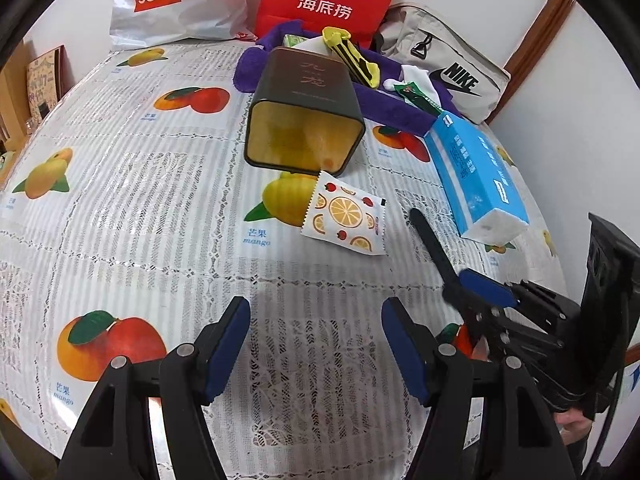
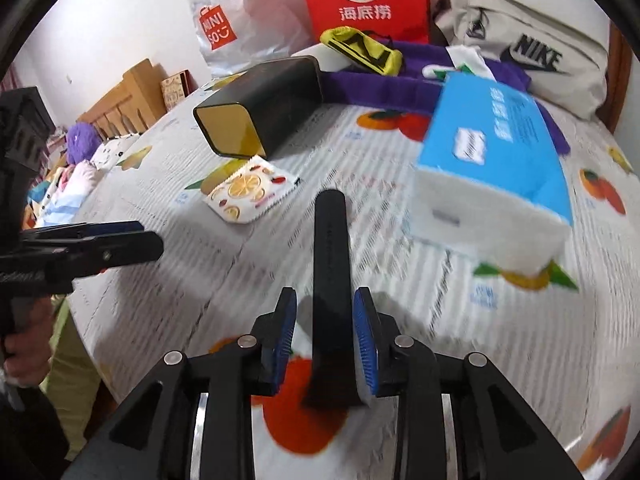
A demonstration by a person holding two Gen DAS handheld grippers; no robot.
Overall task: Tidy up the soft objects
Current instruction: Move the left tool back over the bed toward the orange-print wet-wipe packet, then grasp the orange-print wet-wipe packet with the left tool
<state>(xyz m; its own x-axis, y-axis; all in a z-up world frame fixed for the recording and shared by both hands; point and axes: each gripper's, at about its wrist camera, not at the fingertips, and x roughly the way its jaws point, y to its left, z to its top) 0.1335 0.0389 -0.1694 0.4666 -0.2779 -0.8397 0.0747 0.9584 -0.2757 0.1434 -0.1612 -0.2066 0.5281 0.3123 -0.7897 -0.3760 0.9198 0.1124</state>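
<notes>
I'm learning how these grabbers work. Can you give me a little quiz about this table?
1. True or false: the dark tin stands upright.
2. What is between the pads of the right hand-held gripper? A) black strap B) tissue pack C) fruit-print packet
3. Fill in: the left hand-held gripper holds ____.

Key: 1 false, it lies on its side. 2 A. 3 nothing.

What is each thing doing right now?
Tin box: tipped on its side, open, looks empty.
Fruit packet: lying flat, sealed.
Tissue pack: lying flat.
Black strap: between the right gripper's jaws.
Left gripper: open, empty.
</notes>
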